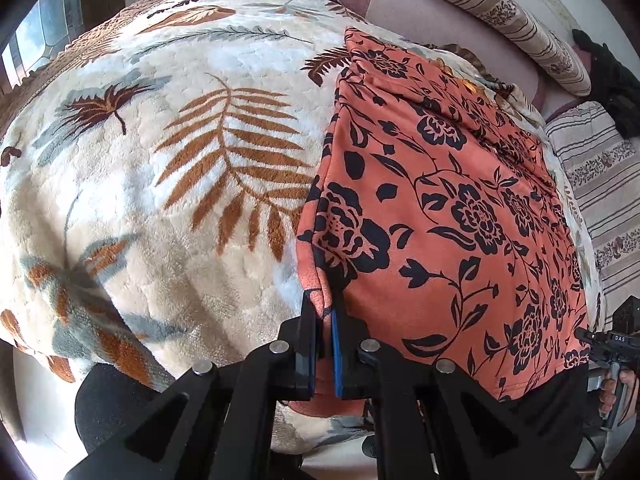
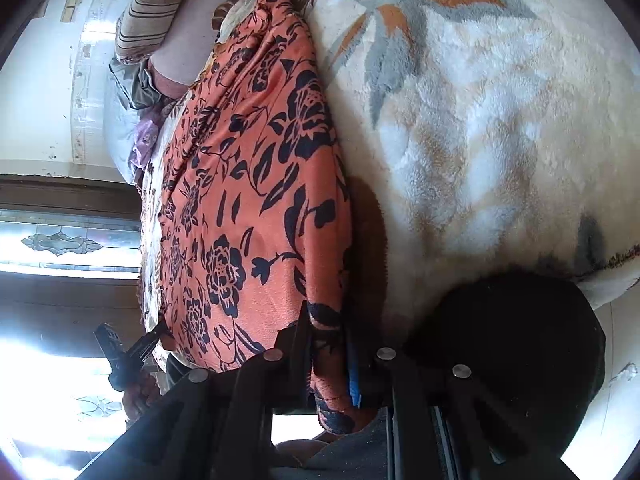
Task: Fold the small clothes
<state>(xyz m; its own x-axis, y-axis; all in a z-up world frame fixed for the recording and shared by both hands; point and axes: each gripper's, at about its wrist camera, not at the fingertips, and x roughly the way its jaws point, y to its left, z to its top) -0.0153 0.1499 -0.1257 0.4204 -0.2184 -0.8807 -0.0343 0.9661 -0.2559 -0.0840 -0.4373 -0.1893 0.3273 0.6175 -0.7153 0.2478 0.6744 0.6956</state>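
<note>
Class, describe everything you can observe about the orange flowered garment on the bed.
The orange garment is soft, slightly fuzzy-looking fabric printed with black roses, leaves and vines. It lies mostly flat on a cream plush blanket with leaf patterns, its left edge doubled into a fold. The left gripper pinches its near-left corner; the right gripper clamps another near edge. Its near hem hangs over the bed's edge.

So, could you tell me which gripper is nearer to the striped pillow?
Right. The right gripper grips the orange cloth on the side toward the striped pillow; the left gripper grips the opposite edge.
</note>
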